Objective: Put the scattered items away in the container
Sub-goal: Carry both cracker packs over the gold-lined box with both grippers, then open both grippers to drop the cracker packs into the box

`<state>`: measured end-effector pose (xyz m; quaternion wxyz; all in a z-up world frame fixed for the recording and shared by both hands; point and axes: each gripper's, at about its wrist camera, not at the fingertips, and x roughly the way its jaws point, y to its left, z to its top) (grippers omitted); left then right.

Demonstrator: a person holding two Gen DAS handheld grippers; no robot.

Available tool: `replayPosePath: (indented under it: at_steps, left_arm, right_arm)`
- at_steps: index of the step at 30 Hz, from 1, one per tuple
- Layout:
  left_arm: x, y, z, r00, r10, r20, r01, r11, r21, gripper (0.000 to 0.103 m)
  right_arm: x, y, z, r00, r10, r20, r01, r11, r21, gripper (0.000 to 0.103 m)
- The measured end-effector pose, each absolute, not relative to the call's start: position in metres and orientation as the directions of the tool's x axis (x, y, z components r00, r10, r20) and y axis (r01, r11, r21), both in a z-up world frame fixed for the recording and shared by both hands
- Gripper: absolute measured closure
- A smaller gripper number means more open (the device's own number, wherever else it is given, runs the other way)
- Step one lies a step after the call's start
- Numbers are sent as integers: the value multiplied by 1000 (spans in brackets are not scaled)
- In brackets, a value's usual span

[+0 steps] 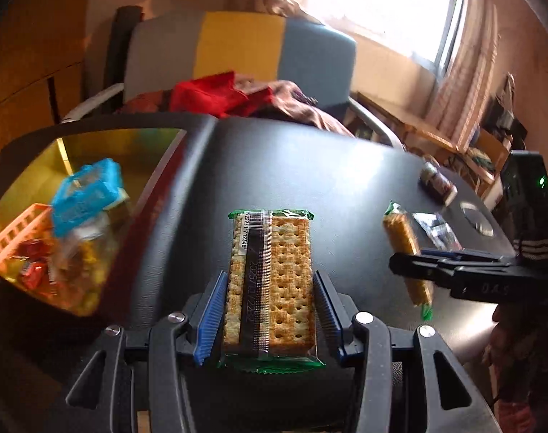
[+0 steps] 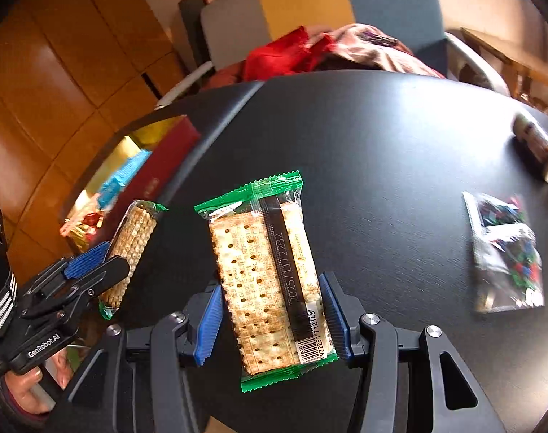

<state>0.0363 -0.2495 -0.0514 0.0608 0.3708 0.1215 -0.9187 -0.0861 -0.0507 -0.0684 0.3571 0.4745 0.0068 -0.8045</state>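
While both grippers hang over the black table (image 2: 382, 137), each one grips a pack of crackers. Blue pads of the left gripper (image 1: 270, 310) squeeze the sides of one cracker pack (image 1: 272, 281). Pads of the right gripper (image 2: 274, 317) squeeze the other cracker pack (image 2: 270, 281), with its bar code near the camera. Off to the left sits the gold box (image 1: 28, 180) with red walls, holding a blue packet (image 1: 88, 195), an orange basket (image 1: 10, 238) and sweets. A clear bag (image 2: 504, 252) and a small tube (image 2: 537, 144) lie on the table, well apart from the box
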Motion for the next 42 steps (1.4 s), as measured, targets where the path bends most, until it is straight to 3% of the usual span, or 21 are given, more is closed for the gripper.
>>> replayPosePath:
  at_steps: [14,25,34,42]
  left_arm:
    - [76,-370,-18,-719,-253,-647,467,-865,-181,54]
    - [69,-439,-27,-630,-364,-686,613,-776,-152,54]
    - [65,-459,-41,-552,-426,-717,688,-718,-103,53]
    - [95,-448,-34,-569,-461,-681,722,-677,-145,53]
  right_arm:
    - [-78,-210,-16,-131,-731,-669,735,-525,430,51]
    - [-64,-325,-12,-54,-711,-701,792,-458,403,51]
    - [-73,-356,-38,-40,-668,-743,771,-493,402,45]
    - [-75,-300,-31,-71,-719,-691,724,-514,460,45]
